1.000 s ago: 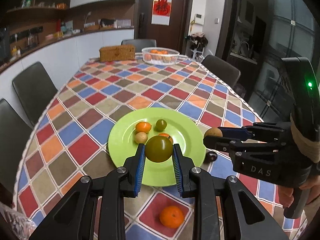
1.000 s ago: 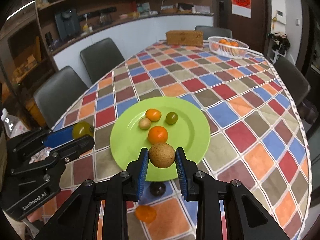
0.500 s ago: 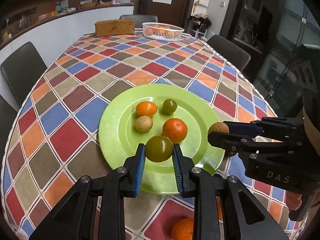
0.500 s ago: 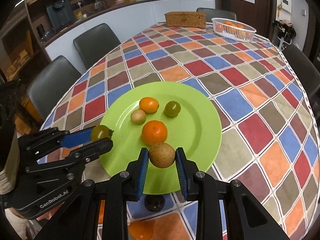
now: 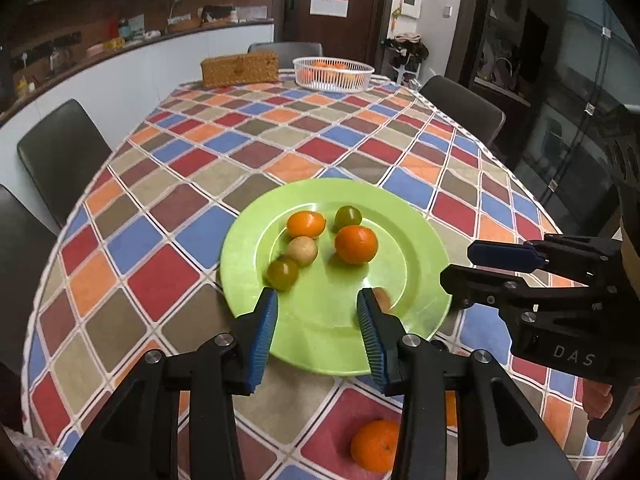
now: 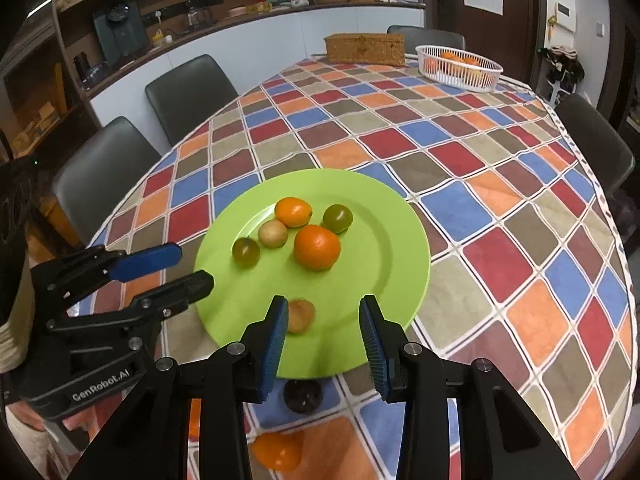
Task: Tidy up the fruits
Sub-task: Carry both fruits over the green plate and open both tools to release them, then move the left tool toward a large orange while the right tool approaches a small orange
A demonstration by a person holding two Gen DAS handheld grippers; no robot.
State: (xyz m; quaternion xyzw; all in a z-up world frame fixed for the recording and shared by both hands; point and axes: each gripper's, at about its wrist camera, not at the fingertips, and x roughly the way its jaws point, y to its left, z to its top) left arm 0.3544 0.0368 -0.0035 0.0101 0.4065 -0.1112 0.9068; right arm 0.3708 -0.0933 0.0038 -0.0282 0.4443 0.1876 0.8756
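Checkered table (image 5: pixel 256 152), green plate (image 5: pixel 424 312), basket (image 5: pixel 332 74)

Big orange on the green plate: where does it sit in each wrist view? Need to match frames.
Left wrist: big orange sits centre frame, right of the small tan fruit, on the green plate.
Right wrist: it sits centre frame, below the green tomato.
Shared landmark: white basket at the table's far end.

I see even, warm indoor light with soft shadows. The green plate (image 5: pixel 420 276) carries a mild sheen. Fisheye bending curves the shelves and darkens the corners. A small brown fruit (image 6: pixel 301 316) and one green tomato (image 5: pixel 283 274) smear with motion blur.
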